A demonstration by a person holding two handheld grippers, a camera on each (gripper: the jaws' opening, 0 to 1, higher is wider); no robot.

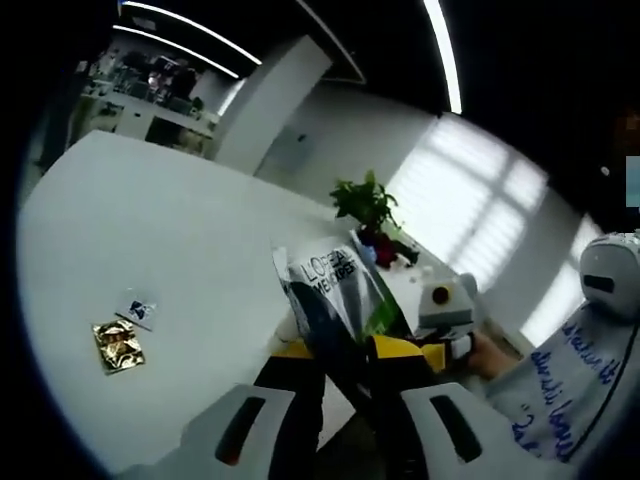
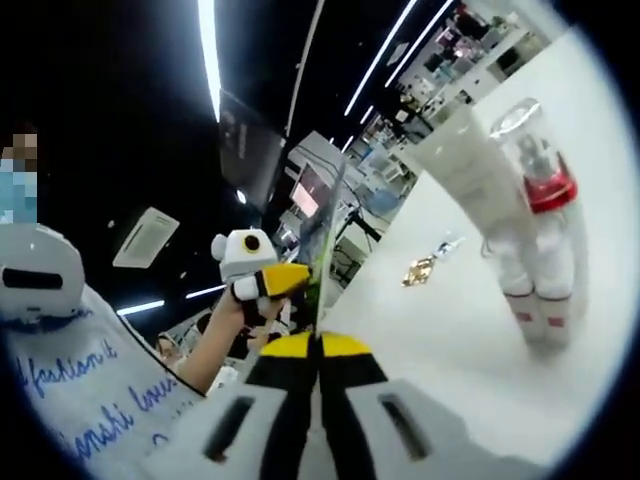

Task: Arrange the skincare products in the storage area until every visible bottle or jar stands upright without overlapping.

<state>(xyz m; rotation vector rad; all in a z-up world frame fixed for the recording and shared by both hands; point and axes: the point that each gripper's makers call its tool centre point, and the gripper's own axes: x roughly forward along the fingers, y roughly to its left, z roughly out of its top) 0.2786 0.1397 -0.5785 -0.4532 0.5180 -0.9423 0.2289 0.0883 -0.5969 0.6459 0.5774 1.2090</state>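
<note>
A clear plastic pouch [image 1: 335, 290] printed "L'OREAL MEN EXPERT" is held up above the white table [image 1: 150, 220]. My left gripper [image 1: 348, 352] is shut on its lower part, yellow-tipped jaws on either side. From the right, my right gripper [image 1: 440, 325] meets the pouch's edge. In the right gripper view the pouch [image 2: 322, 235] appears edge-on as a thin strip, and my right gripper [image 2: 320, 347] is shut on it. A white tube [image 2: 462, 160] and a clear bottle with a red band [image 2: 545, 190] stand upright together on the table [image 2: 440, 340].
A gold sachet [image 1: 118, 346] and a small white sachet [image 1: 137, 310] lie flat on the table to the left. A potted plant [image 1: 366, 205] stands at the far edge. A person's hand [image 2: 225, 320] and a white sleeve with blue writing [image 1: 570, 390] are close by.
</note>
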